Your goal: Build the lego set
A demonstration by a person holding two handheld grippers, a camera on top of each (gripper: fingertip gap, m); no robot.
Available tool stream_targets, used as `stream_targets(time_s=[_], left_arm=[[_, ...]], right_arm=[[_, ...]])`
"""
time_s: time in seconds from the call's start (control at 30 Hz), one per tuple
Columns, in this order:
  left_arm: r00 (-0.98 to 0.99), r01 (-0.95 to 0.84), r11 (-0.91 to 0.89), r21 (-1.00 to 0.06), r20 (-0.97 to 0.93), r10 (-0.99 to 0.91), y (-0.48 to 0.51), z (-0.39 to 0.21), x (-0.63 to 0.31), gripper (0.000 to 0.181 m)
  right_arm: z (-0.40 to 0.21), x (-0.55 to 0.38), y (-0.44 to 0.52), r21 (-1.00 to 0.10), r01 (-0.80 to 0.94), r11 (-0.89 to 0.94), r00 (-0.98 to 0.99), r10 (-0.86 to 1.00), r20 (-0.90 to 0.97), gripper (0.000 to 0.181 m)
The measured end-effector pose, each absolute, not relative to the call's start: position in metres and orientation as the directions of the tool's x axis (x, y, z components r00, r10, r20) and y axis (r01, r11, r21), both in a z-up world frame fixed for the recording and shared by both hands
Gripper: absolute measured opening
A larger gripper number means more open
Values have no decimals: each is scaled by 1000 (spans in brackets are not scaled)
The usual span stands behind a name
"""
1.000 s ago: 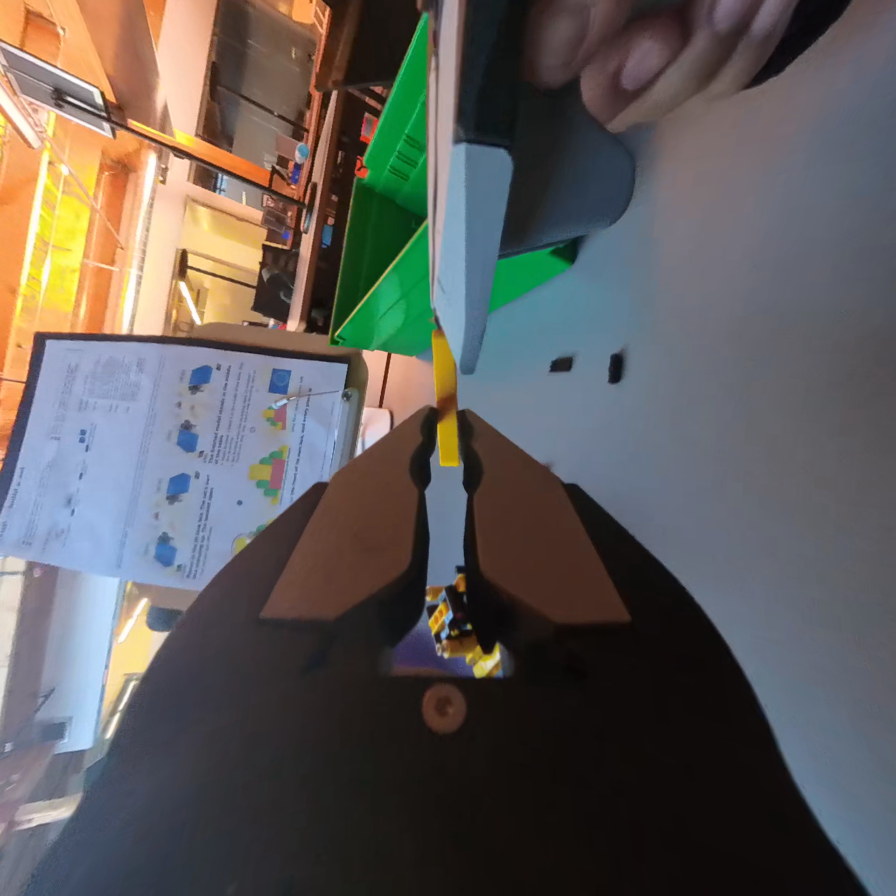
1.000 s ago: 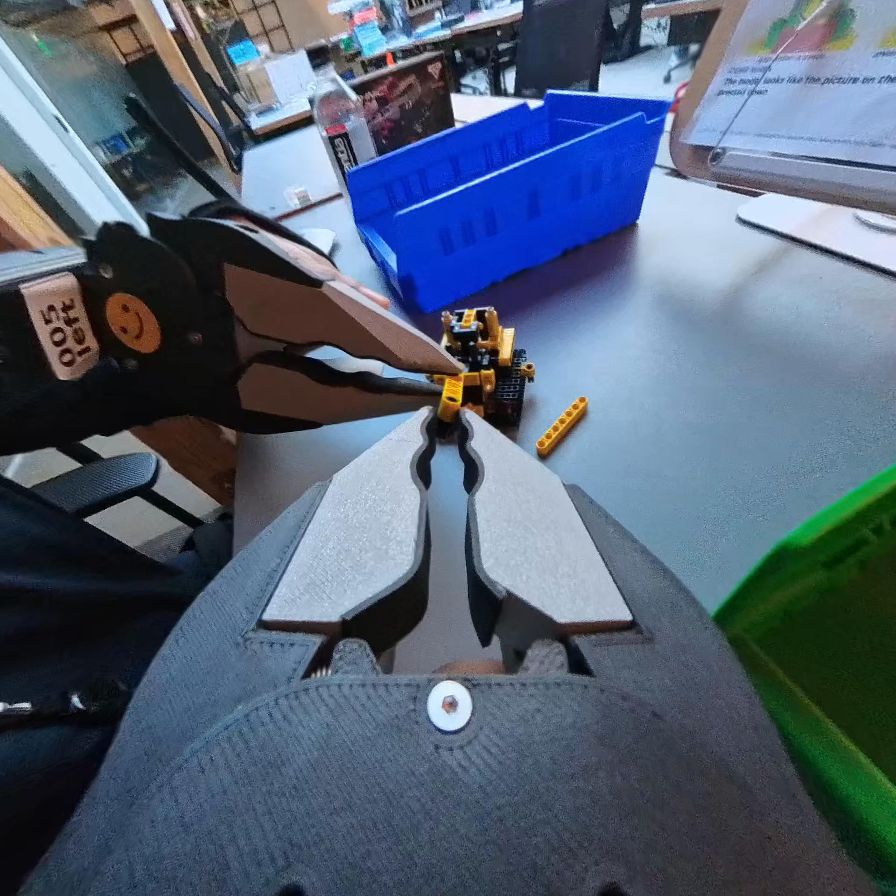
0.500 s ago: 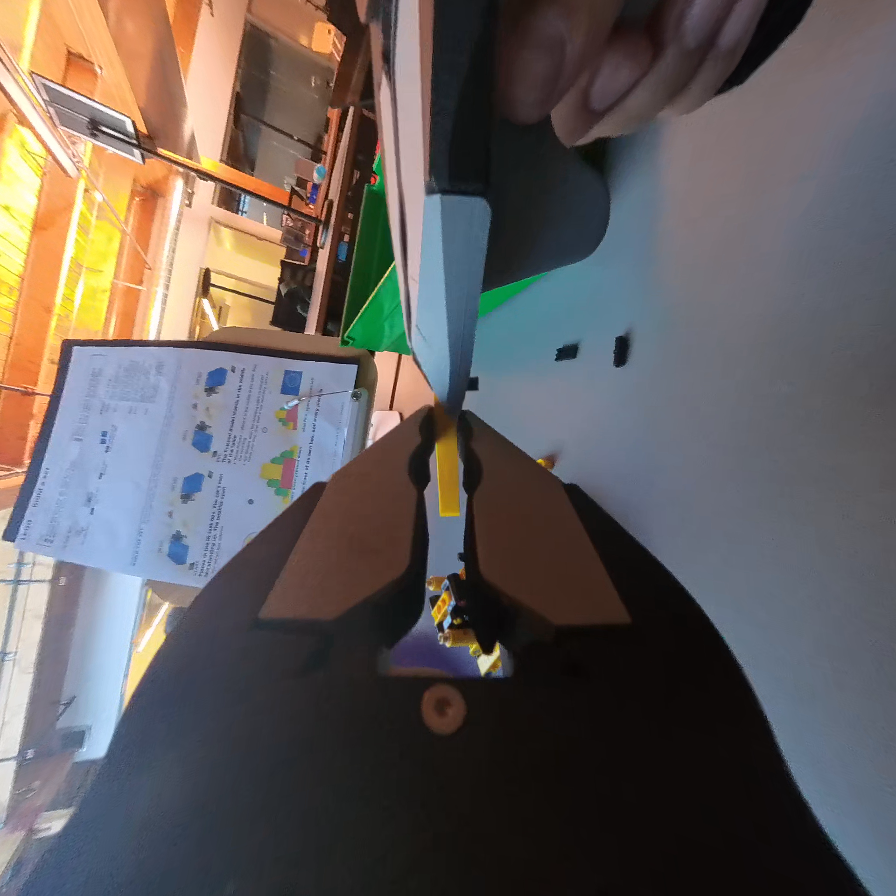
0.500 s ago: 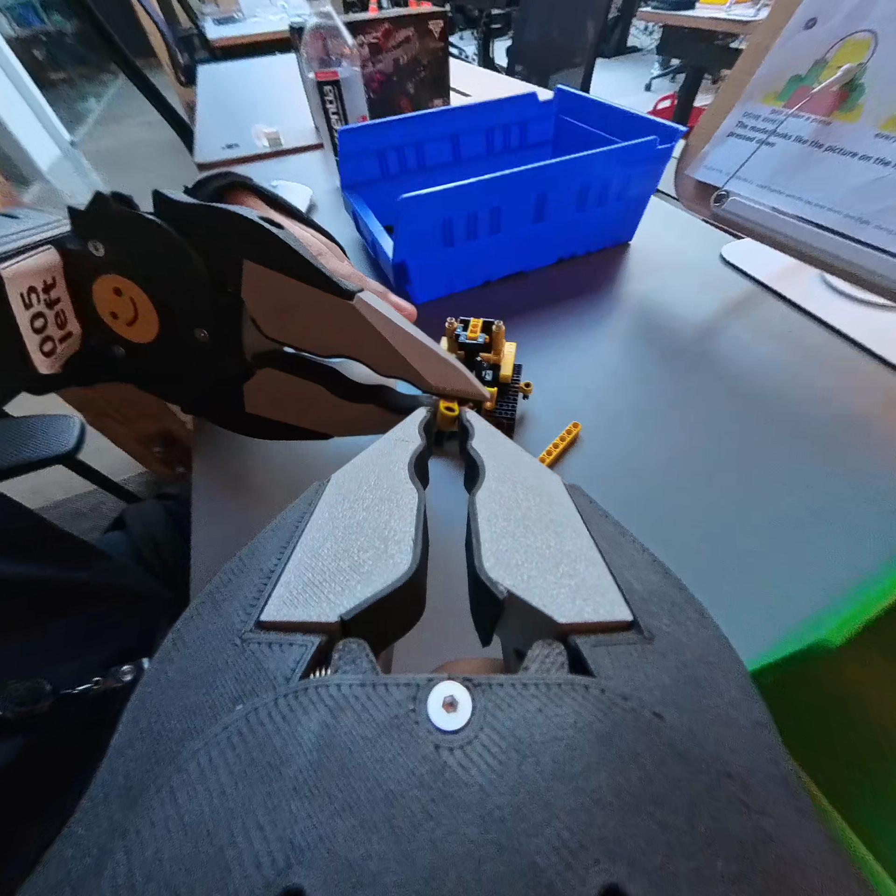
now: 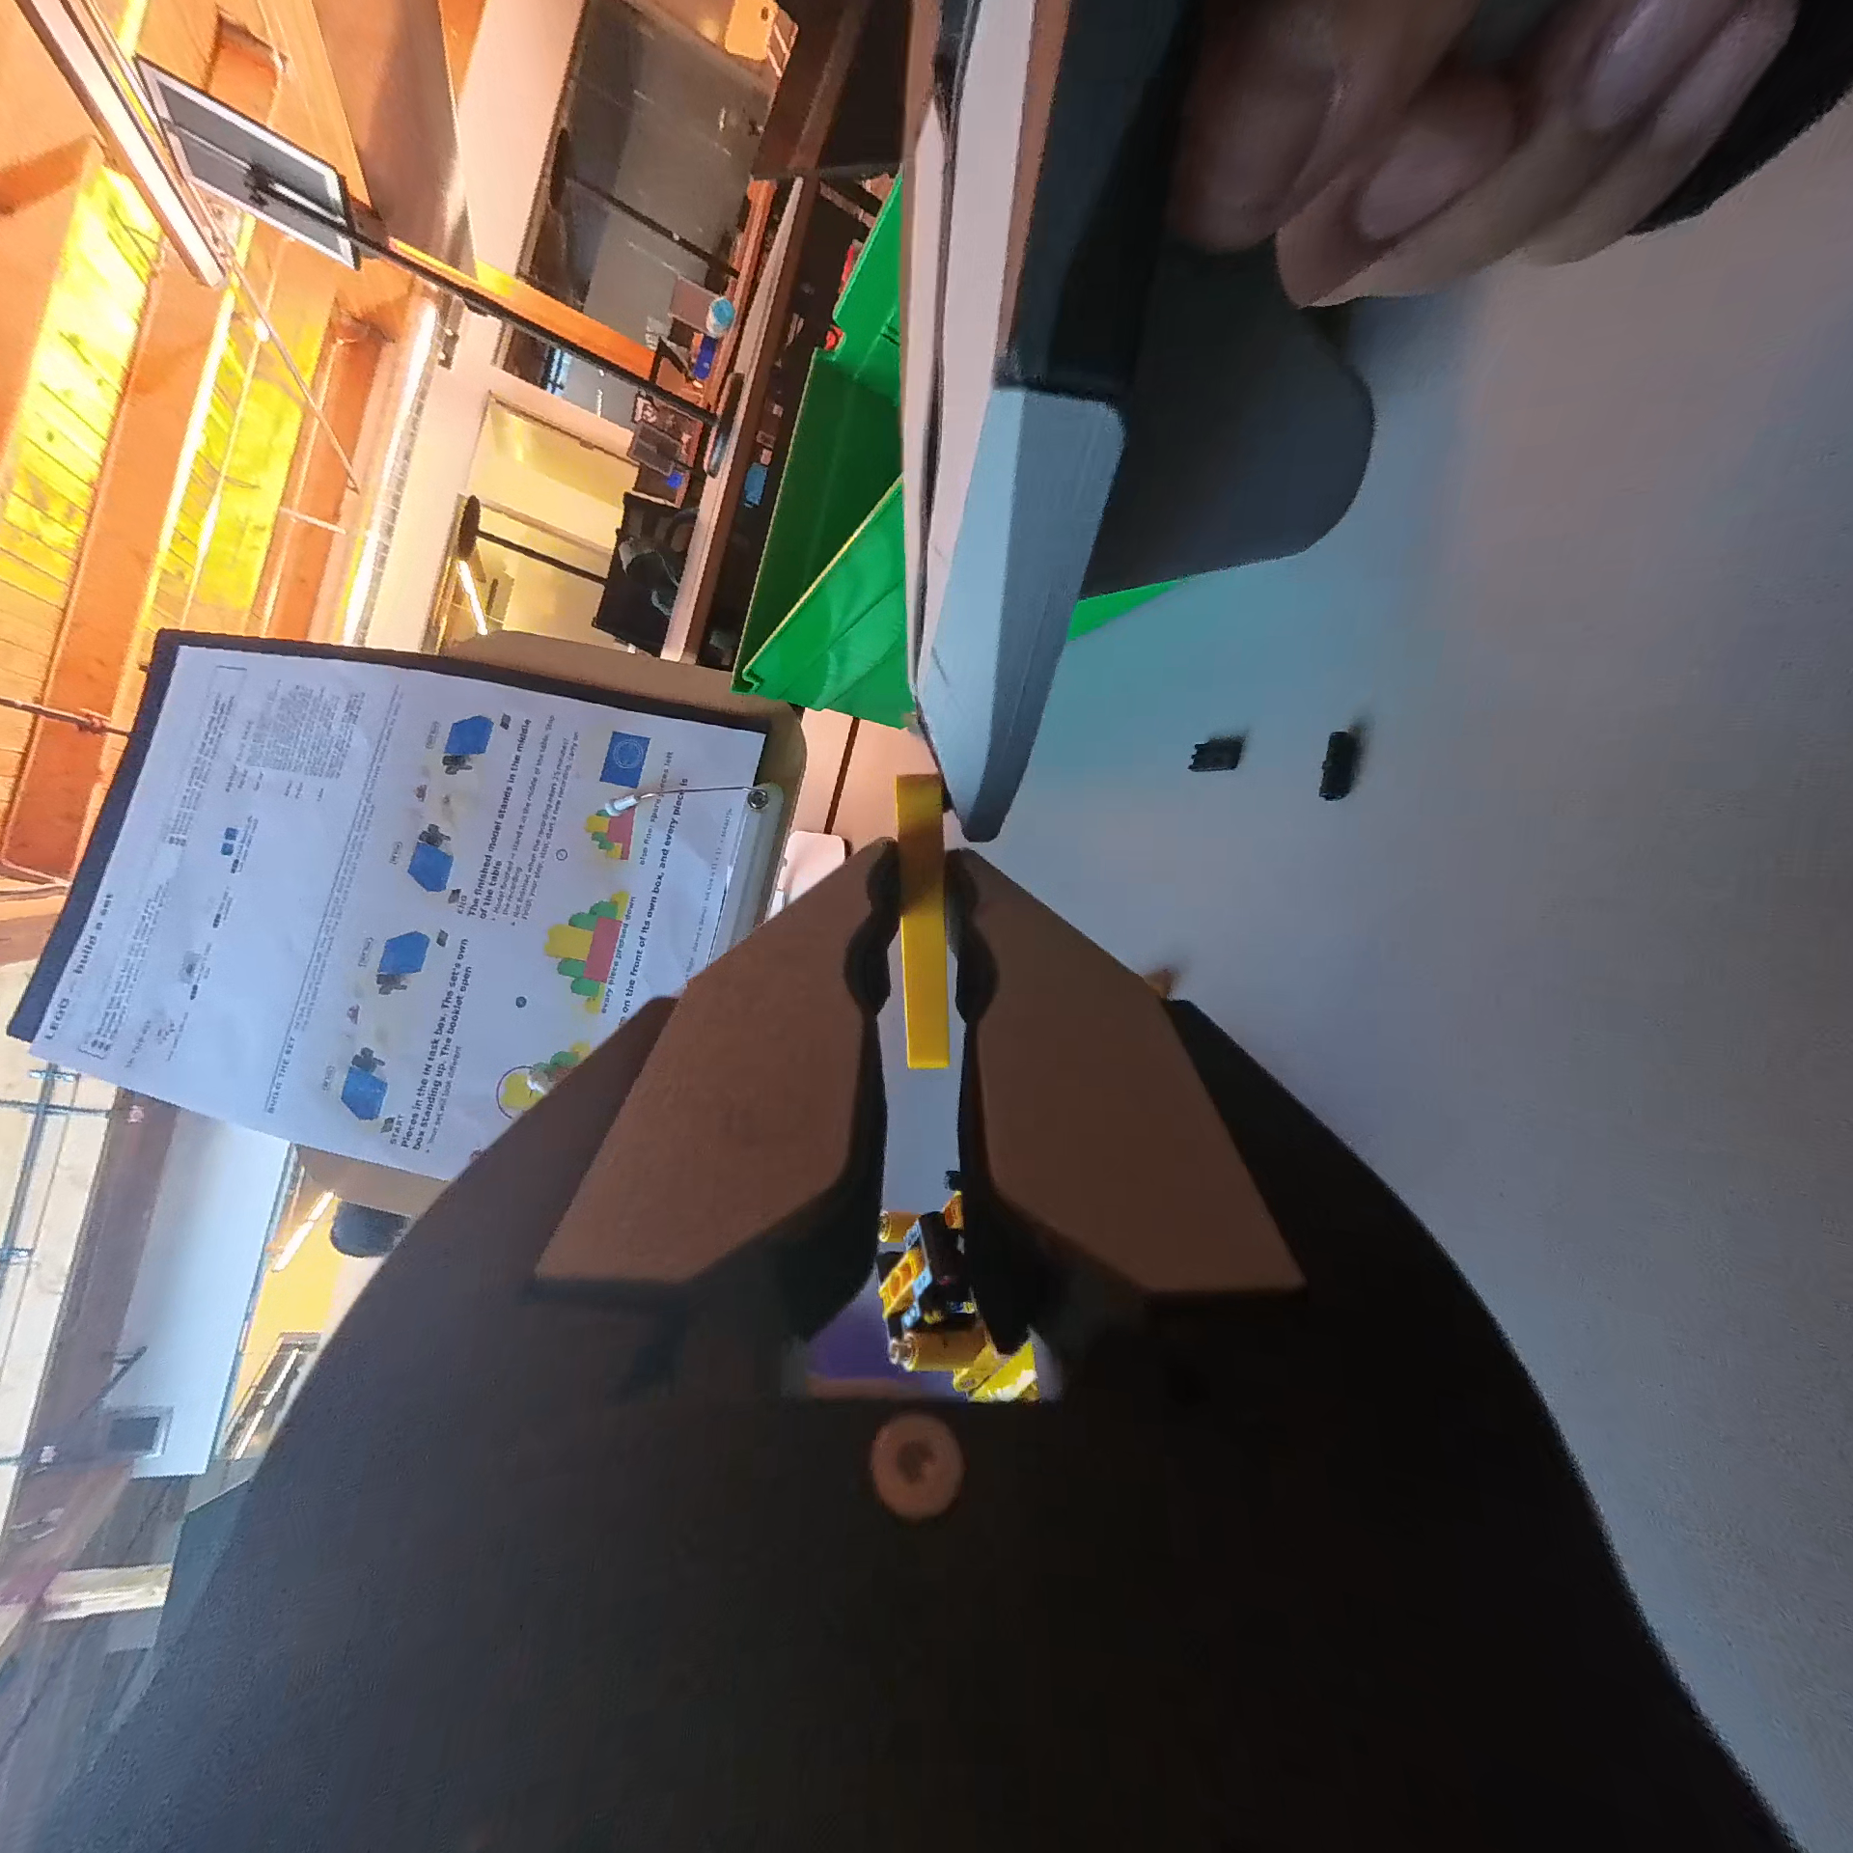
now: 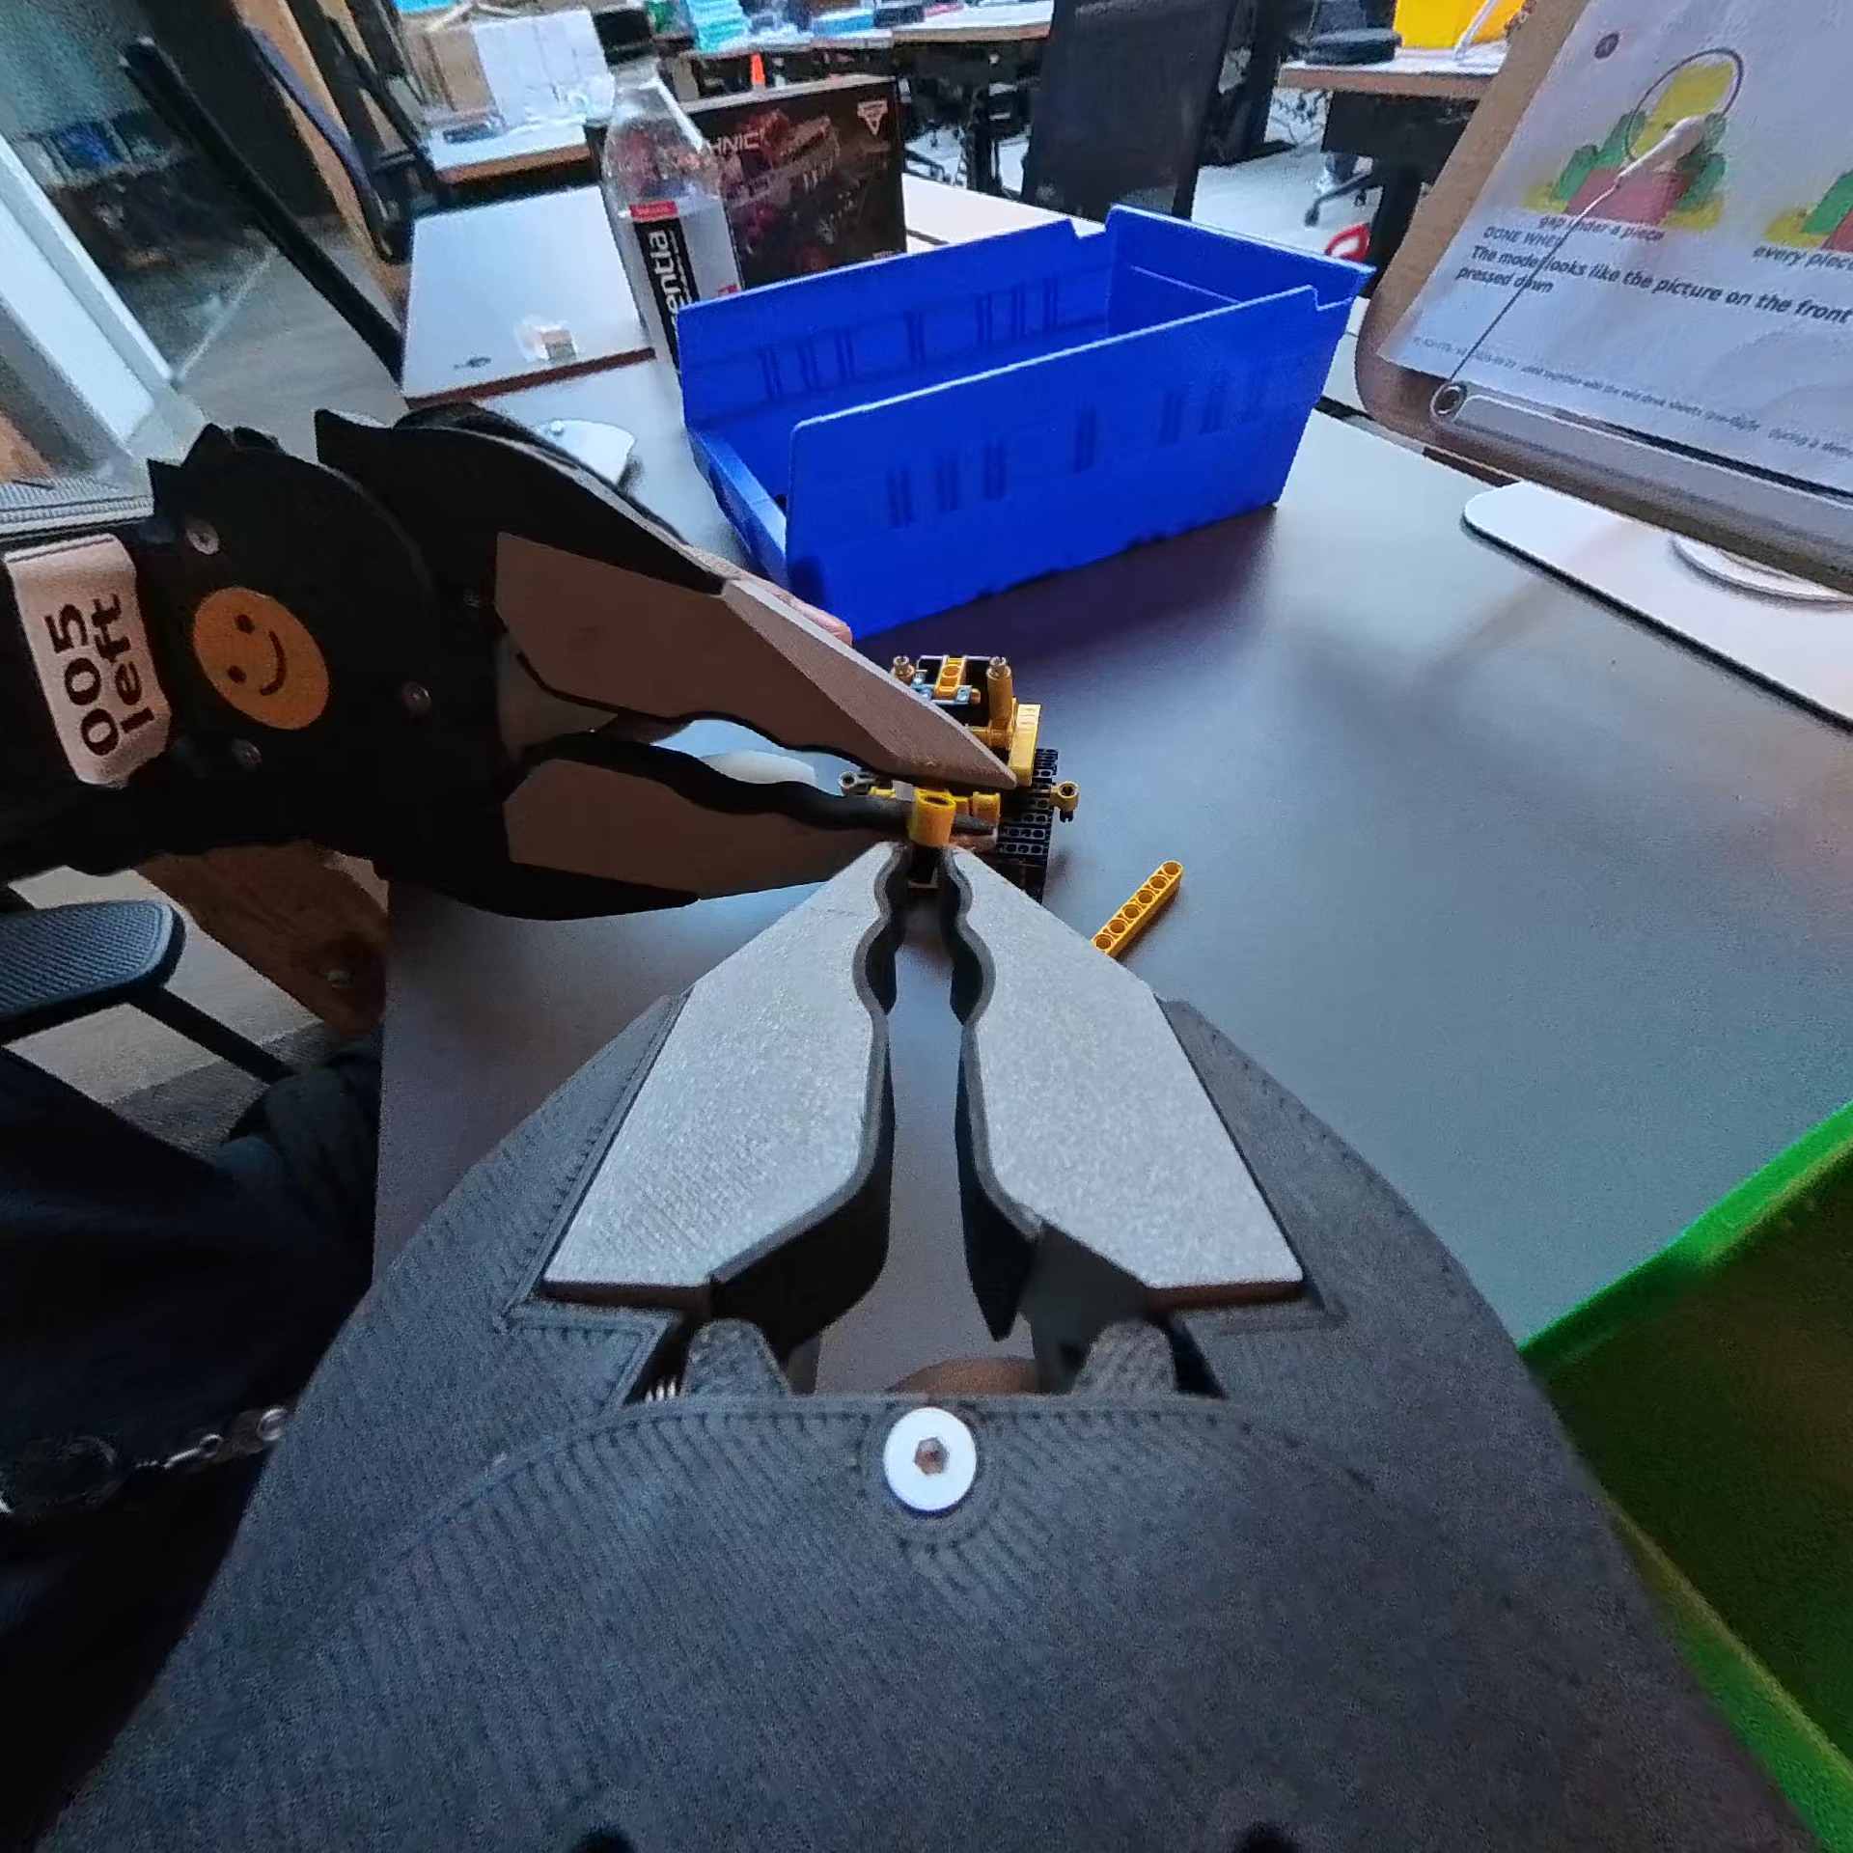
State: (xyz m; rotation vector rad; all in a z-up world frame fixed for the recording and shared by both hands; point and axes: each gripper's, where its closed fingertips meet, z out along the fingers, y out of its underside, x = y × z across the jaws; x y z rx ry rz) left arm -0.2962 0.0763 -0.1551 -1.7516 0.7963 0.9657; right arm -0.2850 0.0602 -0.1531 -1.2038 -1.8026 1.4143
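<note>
In the left wrist view our left tongs (image 5: 917,867) are clamped on a yellow beam (image 5: 922,943), with the right tongs' tip touching its far end; we should keep that grip firm and push straight along the pin. The right wrist view adds what is hidden there: the right tongs (image 6: 922,862) pinch a black pin at the beam's end, and the model (image 6: 988,762) stands on the table just beyond both tips, a loose beam (image 6: 1136,907) lying to their right.
</note>
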Motion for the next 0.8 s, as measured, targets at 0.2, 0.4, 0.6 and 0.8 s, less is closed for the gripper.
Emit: stream_targets(time_s=[0.2,0.4,0.6,0.8], left_arm=[[513,-818,-344,-461,-855,-75,75,-154,-298,5],[311,-899,-347,-268,-948,-72,70,-158,-315,4],[548,-816,-283,-505,-830,-100,68,-141,-313,5],[669,-730,-517,-447,-621,-408,77,-208,-292,23]], right_arm=[[-150,-287,57,-940,329,-90,-452,859,-240,0],[-210,-284,60,-749,531,396,-483,868,116,1],[-179,-289,66,-807,419,417,-413,879,239,1],[-200,-278,120,-713,631,306,-299,944,140,27]])
